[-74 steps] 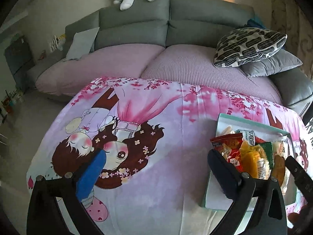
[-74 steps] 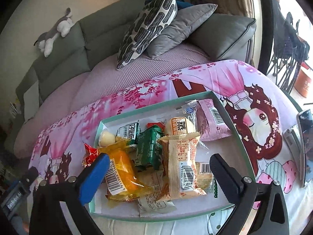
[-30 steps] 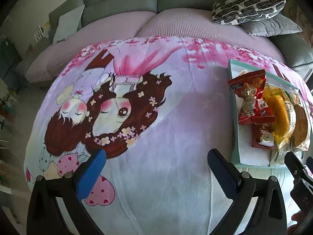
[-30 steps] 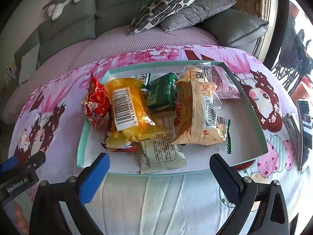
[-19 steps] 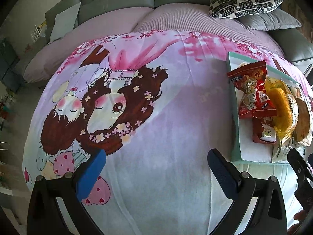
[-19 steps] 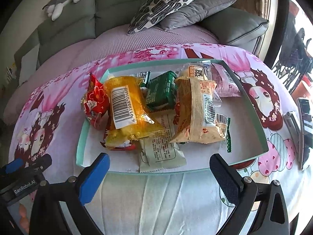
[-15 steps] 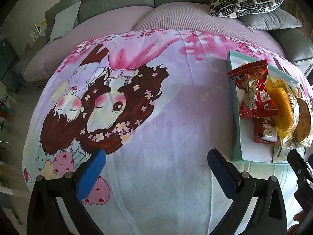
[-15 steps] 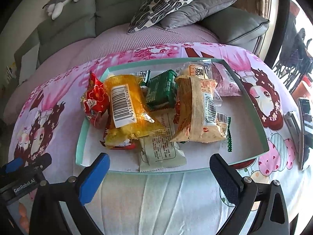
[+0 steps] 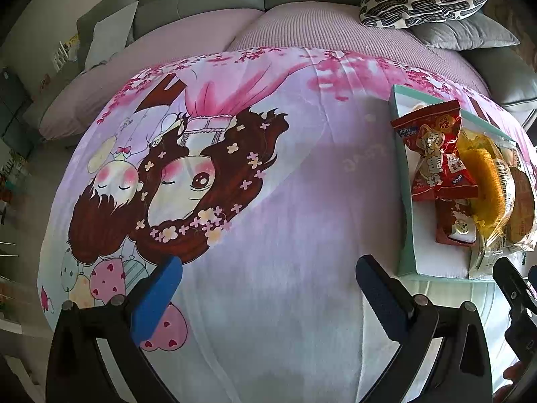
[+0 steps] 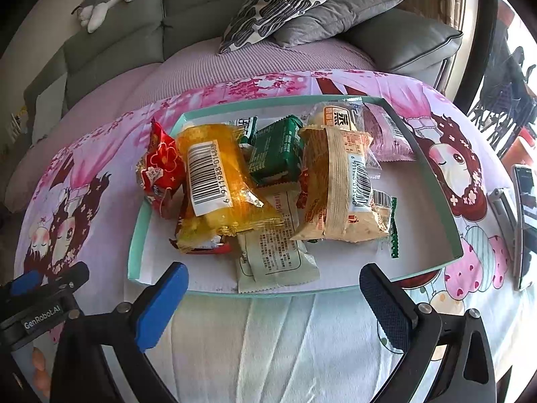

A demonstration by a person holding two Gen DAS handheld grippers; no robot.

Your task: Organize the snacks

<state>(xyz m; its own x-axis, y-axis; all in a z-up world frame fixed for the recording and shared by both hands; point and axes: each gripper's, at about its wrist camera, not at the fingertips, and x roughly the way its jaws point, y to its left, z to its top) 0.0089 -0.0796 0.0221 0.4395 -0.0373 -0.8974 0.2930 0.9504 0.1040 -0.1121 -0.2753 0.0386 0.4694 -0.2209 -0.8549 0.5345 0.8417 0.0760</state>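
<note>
Both grippers gape; snack tray (image 10: 439, 181) lies beyond right gripper (image 10: 273, 297).

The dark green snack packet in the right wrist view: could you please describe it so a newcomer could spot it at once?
Look inside the shallow mint-rimmed tray on the pink cartoon cloth. Among the piled snacks, the dark green packet lies between the yellow packet and the tan one. It is the only dark green, blocky pack there.

The left gripper (image 9: 268, 288) hangs wide apart over the pink cartoon cloth (image 9: 285, 201), holding nothing. At right, a teal tray (image 9: 406, 235) holds a red packet (image 9: 433, 154) beside a yellow packet (image 9: 490, 188).
</note>
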